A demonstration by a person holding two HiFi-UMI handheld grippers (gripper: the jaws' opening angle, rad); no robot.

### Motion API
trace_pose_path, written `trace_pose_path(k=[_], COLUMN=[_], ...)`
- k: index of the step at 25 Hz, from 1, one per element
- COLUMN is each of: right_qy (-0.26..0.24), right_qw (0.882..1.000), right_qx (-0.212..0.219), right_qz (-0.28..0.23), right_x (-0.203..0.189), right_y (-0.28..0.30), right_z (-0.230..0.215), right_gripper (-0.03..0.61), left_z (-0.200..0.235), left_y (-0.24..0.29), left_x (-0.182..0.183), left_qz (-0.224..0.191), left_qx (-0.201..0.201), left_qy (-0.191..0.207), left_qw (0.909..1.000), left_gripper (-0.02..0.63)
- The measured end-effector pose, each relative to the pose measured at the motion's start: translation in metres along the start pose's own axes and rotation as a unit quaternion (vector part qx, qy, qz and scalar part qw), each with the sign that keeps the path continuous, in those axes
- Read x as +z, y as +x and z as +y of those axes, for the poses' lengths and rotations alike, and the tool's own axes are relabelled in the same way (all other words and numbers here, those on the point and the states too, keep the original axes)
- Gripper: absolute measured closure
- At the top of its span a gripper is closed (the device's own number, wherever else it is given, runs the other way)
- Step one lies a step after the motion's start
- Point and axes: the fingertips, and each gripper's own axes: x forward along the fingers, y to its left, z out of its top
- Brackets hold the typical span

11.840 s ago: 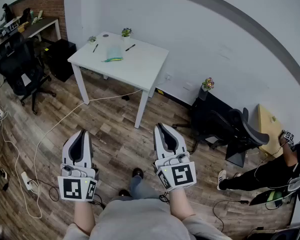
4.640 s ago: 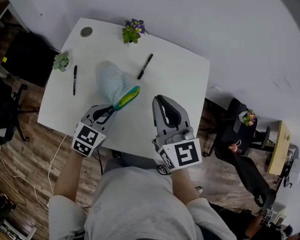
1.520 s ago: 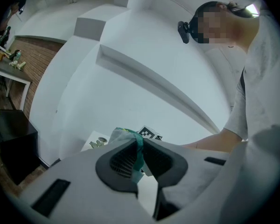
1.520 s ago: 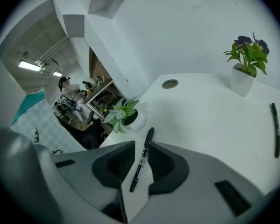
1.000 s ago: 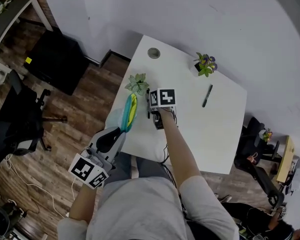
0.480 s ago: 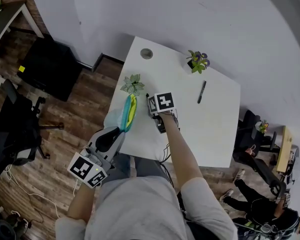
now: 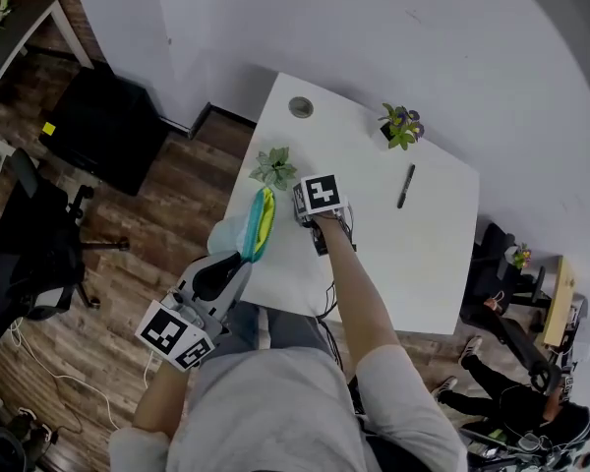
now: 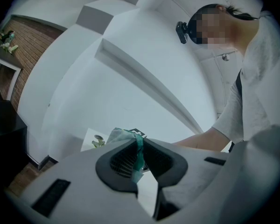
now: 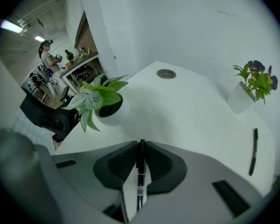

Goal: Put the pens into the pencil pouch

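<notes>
Having reached across, the right gripper [image 9: 140, 145] now clamps a pen [image 9: 140, 174] by the table's [image 7: 423, 254] left edge. At that edge the left gripper [image 8: 139, 146] pinches the pouch [image 7: 257, 221]; insertion appears next.

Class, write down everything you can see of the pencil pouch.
The pencil pouch is soft, pale blue-green fabric with a teal and yellow-green band along one edge. The left gripper is shut on its near end, cloth pinched between the jaws. It stretches over the white table's edge, near the leafy plant. Whether it rests on the table is unclear.
</notes>
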Motion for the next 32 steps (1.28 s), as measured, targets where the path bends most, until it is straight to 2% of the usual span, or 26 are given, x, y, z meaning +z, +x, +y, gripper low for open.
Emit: trace_pose_path(k=[2,5,7,9,14,21,26,32], right_qy=[0.013,0.050,0.080,0.112,0.157,0.159,0.130,0.112], right_qw=[1.000,0.996,0.989,0.976,0.930,0.858,0.808,0.751], right_qx=[0.000,0.011,0.024,0.041,0.060,0.050,0.043,0.052], right_qz=[-0.018,-0.072,-0.123,-0.181,-0.326,-0.486,-0.573,-0.648], right_x=[0.000,0.003,0.007,0.013,0.025,0.026,0.019,0.013], right_y=[-0.003,-0.020,-0.039,-0.063,-0.141,-0.257,-0.333,-0.400], right_z=[0.001,0.003,0.006,0.006,-0.005,-0.030,-0.043,-0.059], right_gripper=[0.506,0.506,0.508,0.508,0.508,0.508,0.508,0.506], left_z=[0.001,0.001,-0.001,-0.004,-0.015,-0.041,-0.069,-0.103], left_y=[-0.001,0.000,0.004,0.010,0.032,0.072,0.103,0.137], left_x=[0.001,0.003,0.003,0.003,0.004,0.003,-0.002,-0.007], left_qz=[-0.001,-0.002,-0.001,0.001,0.009,0.019,0.027,0.036], left_qx=[-0.005,-0.018,-0.029,-0.041,-0.071,-0.116,-0.142,-0.164], left_qy=[-0.002,-0.004,-0.002,0.001,0.004,0.011,0.015,0.029], left_qw=[1.0000,0.9998,0.9996,0.9992,0.9974,0.9930,0.9894,0.9854], left_gripper=[0.554,0.554,0.554,0.554,0.554,0.554,0.554,0.555])
